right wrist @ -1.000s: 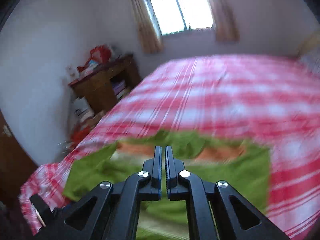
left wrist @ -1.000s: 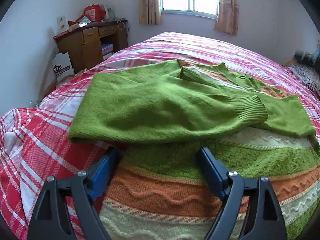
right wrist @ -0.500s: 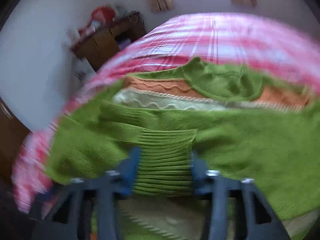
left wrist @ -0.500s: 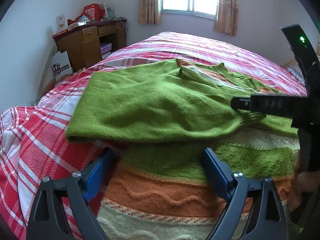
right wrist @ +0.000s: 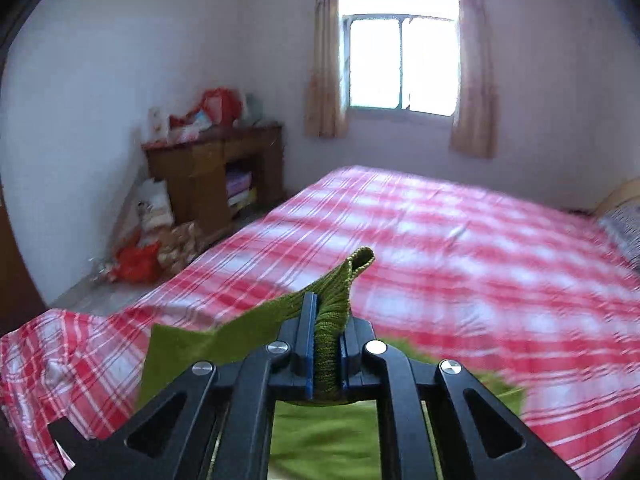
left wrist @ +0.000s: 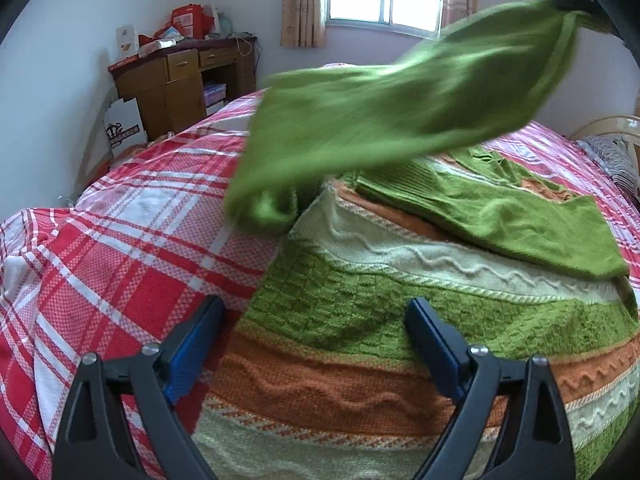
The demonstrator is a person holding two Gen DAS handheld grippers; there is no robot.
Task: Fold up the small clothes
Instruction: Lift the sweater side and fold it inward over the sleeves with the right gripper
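- Plaid bed (left wrist: 132, 248) carries the striped sweater (left wrist: 360, 320), its near hem cut off.
- Green sleeve (left wrist: 400, 120), blurred, hangs lifted above it.
- Right gripper (right wrist: 326, 344) is clamped on the sleeve cuff (right wrist: 340, 296).
- Left gripper (left wrist: 316, 344) is spread apart over the sweater.

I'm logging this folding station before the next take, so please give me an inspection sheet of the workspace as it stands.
Surface: bed with red plaid sheet.
Job's things: striped knit sweater lying flat; its green sleeve lifted in the air, blurred.
Clutter: boxes and bags on the wooden desk; bags on the floor.
Grippers: left tongs open, low over the sweater's hem; right tongs shut on the sleeve cuff.
Cables: a thin cord on the desk, unclear.
Surroundings: window with curtains; pale walls.
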